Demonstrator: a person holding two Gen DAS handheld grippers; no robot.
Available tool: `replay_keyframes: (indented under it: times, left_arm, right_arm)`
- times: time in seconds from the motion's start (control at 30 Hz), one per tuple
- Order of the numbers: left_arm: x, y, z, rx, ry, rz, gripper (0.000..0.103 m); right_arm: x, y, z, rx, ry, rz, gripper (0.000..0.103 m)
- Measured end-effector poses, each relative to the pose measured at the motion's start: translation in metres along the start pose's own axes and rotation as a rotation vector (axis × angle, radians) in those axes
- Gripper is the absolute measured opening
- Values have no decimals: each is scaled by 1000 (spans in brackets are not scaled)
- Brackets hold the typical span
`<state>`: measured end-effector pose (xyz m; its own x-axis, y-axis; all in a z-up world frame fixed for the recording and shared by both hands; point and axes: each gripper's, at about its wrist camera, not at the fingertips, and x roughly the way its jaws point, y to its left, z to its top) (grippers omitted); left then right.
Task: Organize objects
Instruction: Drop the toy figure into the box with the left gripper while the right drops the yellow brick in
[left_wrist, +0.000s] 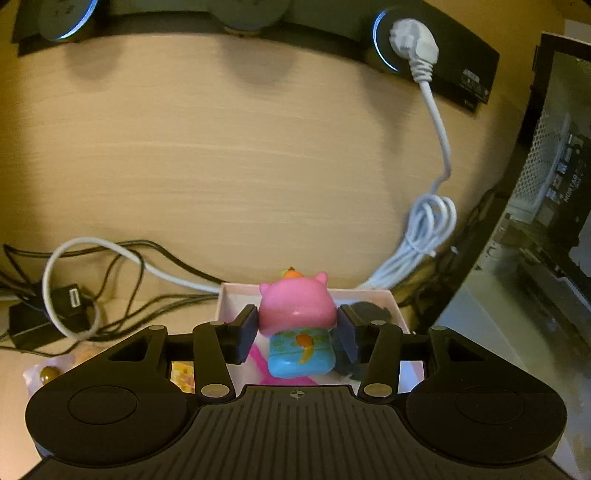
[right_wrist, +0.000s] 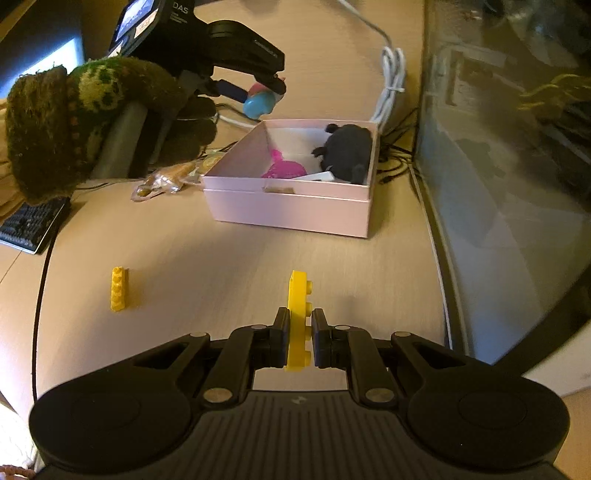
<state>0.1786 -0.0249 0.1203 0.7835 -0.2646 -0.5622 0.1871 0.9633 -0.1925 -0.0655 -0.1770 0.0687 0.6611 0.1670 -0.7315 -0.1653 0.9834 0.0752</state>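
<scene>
Left wrist view: a small toy figurine (left_wrist: 297, 325), pink-headed with a glossy blue patterned body, sits pinched at its widest part between the left tongs (left_wrist: 297, 334), held above the open pink box (left_wrist: 395, 306) near the far edge of the surface (left_wrist: 240, 166). It looks like hard, smooth moulded plastic, light and rigid but slick; the judgement is that a grip across the rounded head could slip, and the flatter blue body would give the pads a surer hold.

Right wrist view shows the right tongs (right_wrist: 299, 334) closed narrowly on a thin yellow building plate (right_wrist: 299, 317), held on edge just above the surface, studs facing right. Stiff, light and flat-sided, it suits exactly this pinch across its two faces. A second yellow brick (right_wrist: 119, 290) lies apart toward the left edge, small and ridged, likely best taken across its long sides.

Inside the matte cardboard box, a dark plush toy (right_wrist: 347, 153) fills the right side, soft and compressible, beside a bright magenta piece (right_wrist: 284, 170) whose shape cannot be made out. A crinkled clear wrapper (right_wrist: 162, 181) lies just left of the box. A bundled white cable (right_wrist: 391, 88) runs behind it, and a keyboard (right_wrist: 29, 225) sits at the left edge. A knitted green glove (right_wrist: 92, 125) covers the hand carrying the left tool.
</scene>
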Motion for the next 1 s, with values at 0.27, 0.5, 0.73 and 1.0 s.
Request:
replay_keyframes:
  times: [0.27, 0.5, 0.73, 1.0]
  left_arm:
    - [-1, 4, -24, 98, 1, 9, 53]
    - [-2, 9, -46, 73, -7, 49, 53]
    - [-45, 16, -58, 36, 68, 128, 52]
    - [-92, 38, -74, -41, 144, 132, 52]
  right_arm:
    - [22, 14, -2, -61, 17, 65, 12]
    - [22, 15, -11, -52, -2, 59, 12]
    - [16, 7, 10, -44, -52, 56, 12]
    - [17, 4, 113, -39, -245, 12, 12]
